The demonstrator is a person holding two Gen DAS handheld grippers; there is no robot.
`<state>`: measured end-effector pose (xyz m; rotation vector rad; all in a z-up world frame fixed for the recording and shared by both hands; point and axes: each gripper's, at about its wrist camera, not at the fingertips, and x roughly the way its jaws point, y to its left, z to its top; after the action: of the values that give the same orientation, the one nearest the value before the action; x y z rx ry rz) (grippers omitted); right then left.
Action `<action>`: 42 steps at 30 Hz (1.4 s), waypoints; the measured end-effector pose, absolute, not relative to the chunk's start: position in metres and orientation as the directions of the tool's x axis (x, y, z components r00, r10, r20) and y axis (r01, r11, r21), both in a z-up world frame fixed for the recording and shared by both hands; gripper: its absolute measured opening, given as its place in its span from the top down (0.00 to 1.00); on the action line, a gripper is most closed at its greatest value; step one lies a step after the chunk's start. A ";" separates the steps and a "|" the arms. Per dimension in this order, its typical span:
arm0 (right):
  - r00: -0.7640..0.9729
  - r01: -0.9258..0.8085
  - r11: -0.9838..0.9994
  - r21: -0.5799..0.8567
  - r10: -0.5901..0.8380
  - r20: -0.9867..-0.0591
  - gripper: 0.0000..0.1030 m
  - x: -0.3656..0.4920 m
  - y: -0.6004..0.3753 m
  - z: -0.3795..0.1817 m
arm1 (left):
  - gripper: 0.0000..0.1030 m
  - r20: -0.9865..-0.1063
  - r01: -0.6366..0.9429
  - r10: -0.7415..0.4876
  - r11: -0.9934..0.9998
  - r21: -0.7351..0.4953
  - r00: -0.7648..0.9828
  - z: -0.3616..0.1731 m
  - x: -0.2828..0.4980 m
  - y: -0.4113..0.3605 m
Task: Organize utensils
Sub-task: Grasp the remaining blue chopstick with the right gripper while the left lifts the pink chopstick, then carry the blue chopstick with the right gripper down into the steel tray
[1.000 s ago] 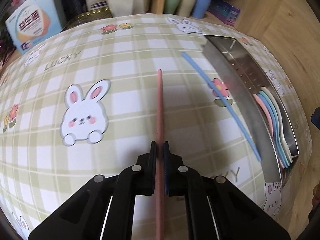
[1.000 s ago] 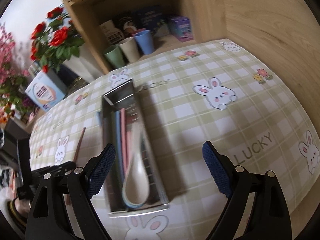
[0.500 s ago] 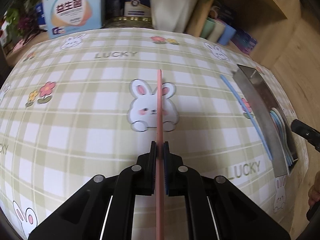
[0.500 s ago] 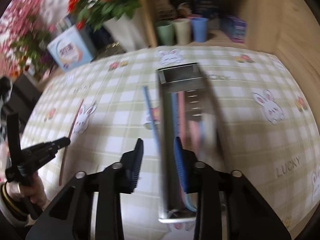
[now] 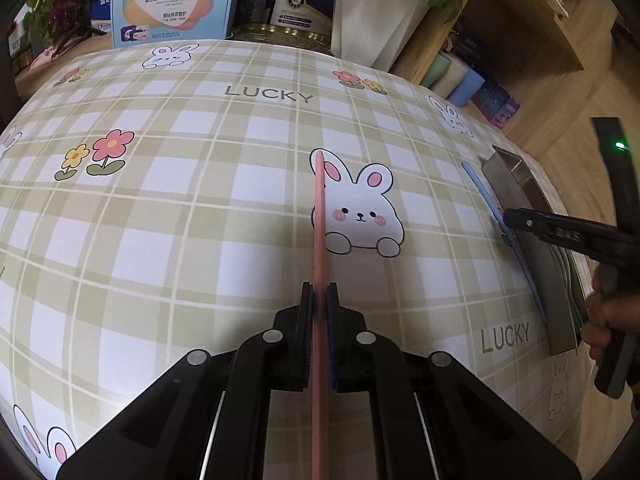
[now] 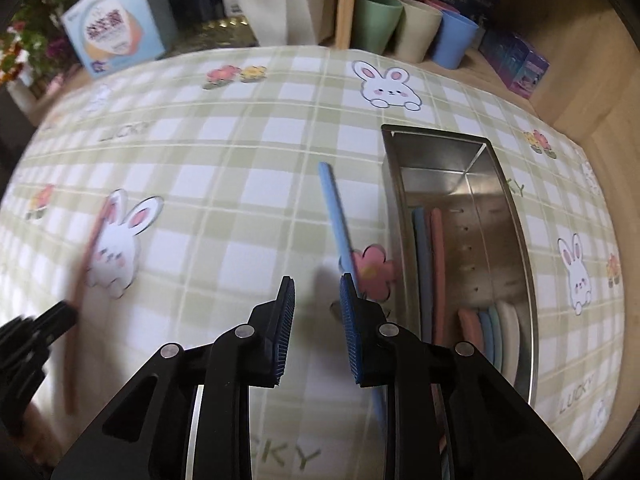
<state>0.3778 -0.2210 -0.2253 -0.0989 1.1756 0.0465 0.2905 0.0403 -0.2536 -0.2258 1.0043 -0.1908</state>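
My left gripper [image 5: 319, 296] is shut on a pink chopstick [image 5: 319, 220], which points forward above the bunny tablecloth. The right wrist view shows that chopstick [image 6: 86, 256] blurred at the left. A blue chopstick [image 6: 335, 208] lies on the cloth just left of the steel tray [image 6: 516, 216]. My right gripper [image 6: 316, 284] hovers over the cloth; its jaws are closing with nothing between them, and the blue chopstick runs under the right finger. The tray holds a blue and a pink chopstick [image 6: 436, 248] and several pastel spoons [image 6: 492, 336]. The right gripper [image 5: 510, 216] also shows beside the tray [image 5: 508, 176].
Three cups [image 6: 416, 28] and a purple box [image 6: 520, 68] stand on the shelf behind the table. A blue carton [image 5: 168, 0] and a white flower pot [image 5: 376, 28] line the back edge. A wooden wall rises at the right.
The left gripper carried the pink chopstick leftward, away from the tray. The right gripper swung left from above the tray to beside the blue chopstick, and its wide jaws narrowed.
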 end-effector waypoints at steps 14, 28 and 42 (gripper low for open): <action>0.335 0.097 0.993 -0.074 -0.102 -0.937 0.77 0.399 -0.226 -0.243 | 0.93 -0.789 0.049 -0.323 0.935 -0.350 0.523 -0.257 0.291 0.051; 0.339 0.066 0.985 0.160 0.128 -0.932 0.91 0.344 -0.220 -0.245 | 0.92 -0.777 0.067 -0.354 0.924 -0.376 0.521 -0.259 0.289 0.055; 0.421 -0.098 0.985 0.140 0.169 -0.891 0.91 0.310 -0.214 -0.247 | 0.92 -0.790 0.087 -0.321 0.942 -0.325 0.523 -0.257 0.278 0.050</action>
<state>0.3103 -0.2143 -0.2468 0.0698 1.1245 0.1672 0.2785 0.0503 -0.2574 -0.2583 0.9934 -0.2473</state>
